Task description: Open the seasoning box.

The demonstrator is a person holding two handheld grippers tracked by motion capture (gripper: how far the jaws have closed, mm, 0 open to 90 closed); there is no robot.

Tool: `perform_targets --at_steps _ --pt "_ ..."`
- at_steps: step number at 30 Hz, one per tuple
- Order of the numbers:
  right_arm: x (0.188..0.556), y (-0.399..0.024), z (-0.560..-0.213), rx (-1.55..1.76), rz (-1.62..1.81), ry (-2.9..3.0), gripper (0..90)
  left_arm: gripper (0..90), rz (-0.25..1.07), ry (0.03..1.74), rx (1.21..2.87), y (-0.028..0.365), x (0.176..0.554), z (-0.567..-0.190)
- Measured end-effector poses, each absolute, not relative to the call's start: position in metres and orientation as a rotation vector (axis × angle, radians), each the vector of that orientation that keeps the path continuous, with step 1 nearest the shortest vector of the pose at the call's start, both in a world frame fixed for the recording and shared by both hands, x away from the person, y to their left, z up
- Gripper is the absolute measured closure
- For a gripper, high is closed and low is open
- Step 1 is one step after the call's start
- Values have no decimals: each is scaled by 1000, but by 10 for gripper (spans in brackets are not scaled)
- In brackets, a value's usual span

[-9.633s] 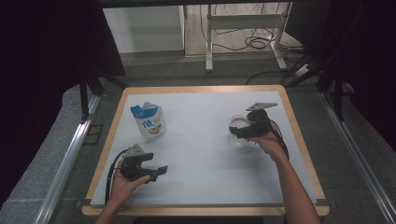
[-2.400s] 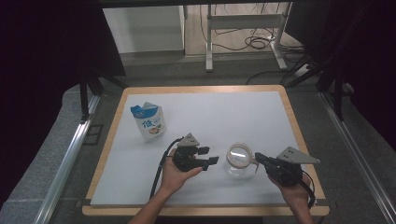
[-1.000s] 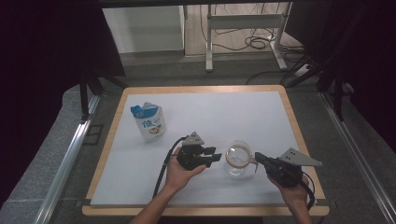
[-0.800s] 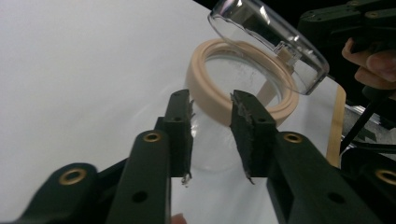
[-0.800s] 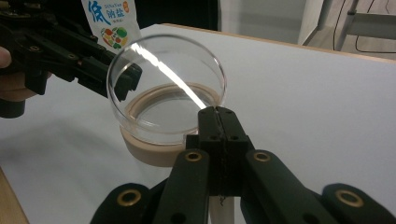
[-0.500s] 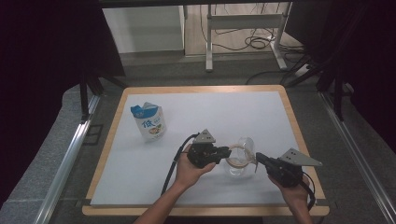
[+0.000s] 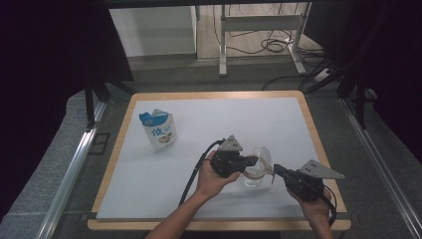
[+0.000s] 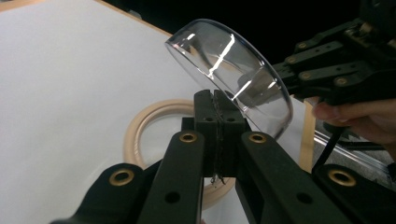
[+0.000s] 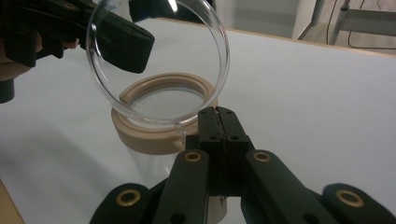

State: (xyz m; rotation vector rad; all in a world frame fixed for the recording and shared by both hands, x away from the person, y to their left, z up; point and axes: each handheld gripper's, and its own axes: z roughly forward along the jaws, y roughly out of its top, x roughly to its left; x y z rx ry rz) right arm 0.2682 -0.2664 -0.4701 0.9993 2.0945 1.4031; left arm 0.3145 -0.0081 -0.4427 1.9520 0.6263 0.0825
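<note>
A clear glass jar (image 7: pixel 250 179) with a beige collar (image 9: pixel 163 109) stands at the front right of the white board. Its clear round lid (image 8: pixel 233 70) is tilted up off the collar, open toward the far side. My left gripper (image 8: pixel 215 95) has just been closing and is now shut on the lid's rim, holding the lid raised. My right gripper (image 9: pixel 217 114) reaches in from the jar's right side. It is shut at the collar's edge, where the lid's low edge meets it. In the high view the left gripper (image 7: pixel 255 160) and the right gripper (image 7: pixel 273 170) face each other across the jar.
A blue-and-white pouch (image 7: pixel 160 130) stands upright at the back left of the board. A wooden frame (image 7: pixel 199 94) borders the white surface. Metal rails run along both sides of the table, and cables lie on the floor beyond.
My left hand has moved right to the jar, its jaws have closed on the lid's rim, and the lid has swung up from flat to tilted. The right hand has stayed put.
</note>
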Motion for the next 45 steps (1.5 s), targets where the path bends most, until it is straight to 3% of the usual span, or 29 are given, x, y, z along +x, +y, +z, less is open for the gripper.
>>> perform_targets --at_steps 5,8,13,20,29,35,45 --pt "253 -276 -475 1036 1396 2077 838 900 84 592 1972 -21 313 -436" --pt "243 -280 -483 1047 1370 2085 700 900 85 572 1981 -28 310 -433" --pt "230 -277 -507 1051 1359 2161 545 900 101 535 2008 -43 305 -429" --pt "227 -271 -511 1045 1383 2164 485 850 98 557 1991 -38 308 -432" --pt "214 -257 -502 1001 1445 2129 448 658 111 622 1982 4 308 -437" --pt "207 -243 -499 939 1491 2147 377 445 187 664 1977 43 294 -445" --pt "207 -214 -490 810 1528 2186 357 326 249 784 1935 115 280 -466"
